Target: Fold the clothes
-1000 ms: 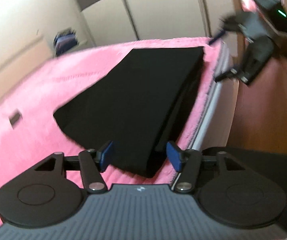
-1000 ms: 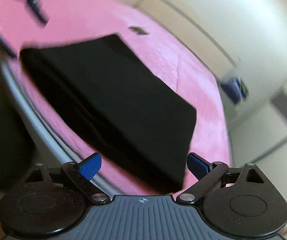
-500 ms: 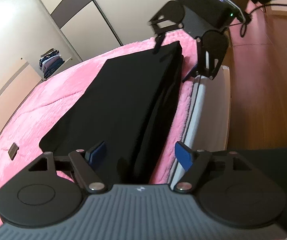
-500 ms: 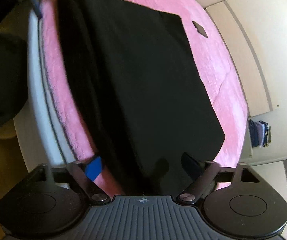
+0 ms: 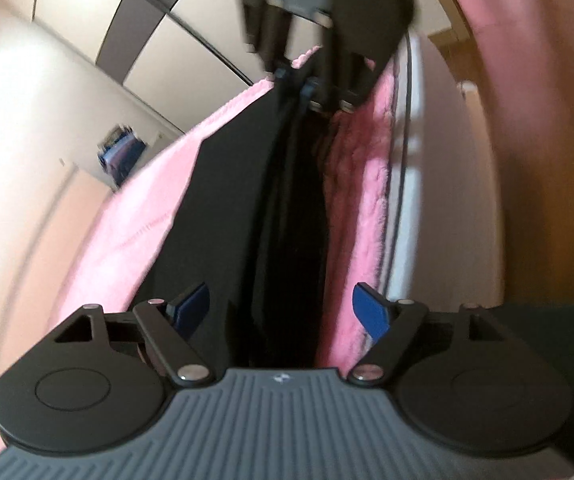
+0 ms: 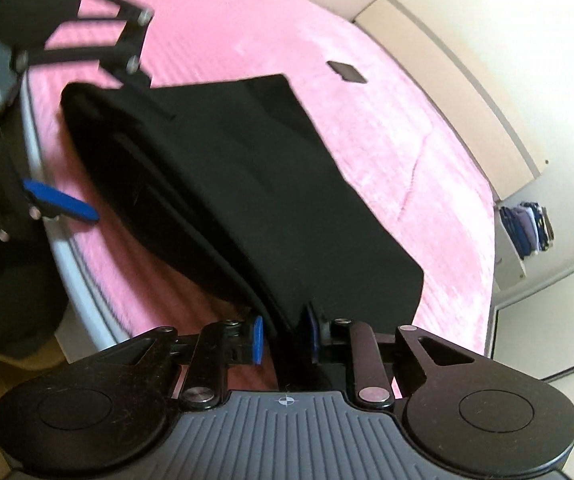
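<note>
Pink plush bedspread [image 6: 367, 128] carries the flat black folded garment [image 6: 255, 184], its long axis along the near bed edge. Right gripper [image 6: 285, 338] is pinched onto one end's layered edge; left gripper [image 5: 281, 308], spread wide, straddles the other end, gripping nothing.

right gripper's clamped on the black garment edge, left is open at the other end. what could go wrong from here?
1. The right gripper pinches several stacked layers of the black garment; a lift may drop an inner layer and undo the fold.
2. The left gripper is open astride the thick folded edge, one finger over the pink blanket; closing could catch blanket fabric too.
3. The garment lies near the bed edge; a one-sided pull could drag it off.
</note>
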Tool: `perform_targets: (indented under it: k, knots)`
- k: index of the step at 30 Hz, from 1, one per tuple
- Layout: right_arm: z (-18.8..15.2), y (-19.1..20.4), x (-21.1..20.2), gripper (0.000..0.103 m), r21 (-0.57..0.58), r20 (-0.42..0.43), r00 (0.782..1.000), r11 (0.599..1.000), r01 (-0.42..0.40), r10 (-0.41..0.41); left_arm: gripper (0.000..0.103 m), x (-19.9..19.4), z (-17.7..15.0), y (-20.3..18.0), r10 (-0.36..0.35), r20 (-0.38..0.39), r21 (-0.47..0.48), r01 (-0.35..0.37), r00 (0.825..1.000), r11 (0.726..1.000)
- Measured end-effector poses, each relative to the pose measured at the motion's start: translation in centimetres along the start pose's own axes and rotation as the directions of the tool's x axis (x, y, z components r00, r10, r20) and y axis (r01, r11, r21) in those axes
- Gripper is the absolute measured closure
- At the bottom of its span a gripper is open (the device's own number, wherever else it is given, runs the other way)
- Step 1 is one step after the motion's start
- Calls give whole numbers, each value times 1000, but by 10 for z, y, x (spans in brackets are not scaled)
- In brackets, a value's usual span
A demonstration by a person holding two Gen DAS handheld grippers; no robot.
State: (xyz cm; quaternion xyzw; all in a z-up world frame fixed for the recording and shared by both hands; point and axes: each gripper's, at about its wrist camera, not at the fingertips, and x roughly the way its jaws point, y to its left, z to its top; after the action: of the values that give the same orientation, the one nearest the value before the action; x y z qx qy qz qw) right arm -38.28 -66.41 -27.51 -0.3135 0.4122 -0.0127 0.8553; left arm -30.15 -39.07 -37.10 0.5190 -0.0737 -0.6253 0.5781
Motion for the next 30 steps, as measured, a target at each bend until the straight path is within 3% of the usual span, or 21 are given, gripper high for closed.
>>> perform_targets:
  k: [4, 6, 9, 10, 12, 13, 14, 15, 17, 20, 22, 24, 25, 27, 30]
  knots:
    - [2, 1, -1, 83, 32, 8, 1000, 999, 2, -2, 31, 11, 0, -6, 60, -32, 87, -57, 998, 995]
    - [1, 5, -1, 83, 37, 11, 1000, 999, 5, -5, 43, 16, 0, -8, 91, -46, 130, -84, 995, 988]
    - [-12, 19, -11, 82, 39, 24, 999, 999, 25, -26, 53, 25, 0, -13, 138, -64, 196, -123, 988, 973]
    - [-14, 24, -12, 82, 33, 29, 999, 999, 35, -36, 67, 25, -1, -9, 131, -67, 198, -116, 989, 973]
    - [-16, 36, -10, 81, -8, 37, 997, 998, 62, -61, 77, 24, -3, 0, 112, -72, 197, -96, 991, 976]
    - [-17, 44, -10, 77, -33, 42, 996, 996, 78, -76, 79, 23, -3, 6, 98, -75, 187, -82, 992, 979]
    - [-19, 51, -9, 59, -56, 48, 995, 994, 92, -90, 81, 22, -3, 16, 73, -76, 163, -60, 994, 985]
    - [-21, 58, -9, 35, -78, 55, 993, 991, 108, -104, 82, 21, -2, 27, 47, -76, 138, -36, 996, 990]
    - [-26, 70, -5, 25, -107, 62, 987, 983, 152, -146, 83, 18, -2, 54, -25, -66, 39, 27, 998, 999]
    - [-27, 75, 7, 25, -137, 50, 979, 970, 201, -195, 83, 17, -5, 94, -122, -42, -92, 117, 992, 989]
    - [-26, 75, 17, 26, -166, 35, 972, 957, 237, -234, 83, 19, -7, 106, -145, -31, -110, 141, 989, 984]
    - [-23, 76, 25, 49, -208, 9, 966, 944, 256, -260, 83, 20, -10, 117, -167, -20, -125, 163, 986, 979]
    - [-22, 76, 29, 51, -231, -5, 964, 939, 256, -264, 83, 20, -12, 120, -175, -13, -128, 172, 985, 977]
    - [-17, 80, 29, 73, -258, -21, 961, 930, 262, -277, 83, 19, -15, 122, -186, 0, -128, 185, 983, 974]
    - [-5, 79, 18, 81, -217, -35, 958, 938, 271, -285, 82, 17, -24, 115, -169, 12, -85, 170, 985, 982]
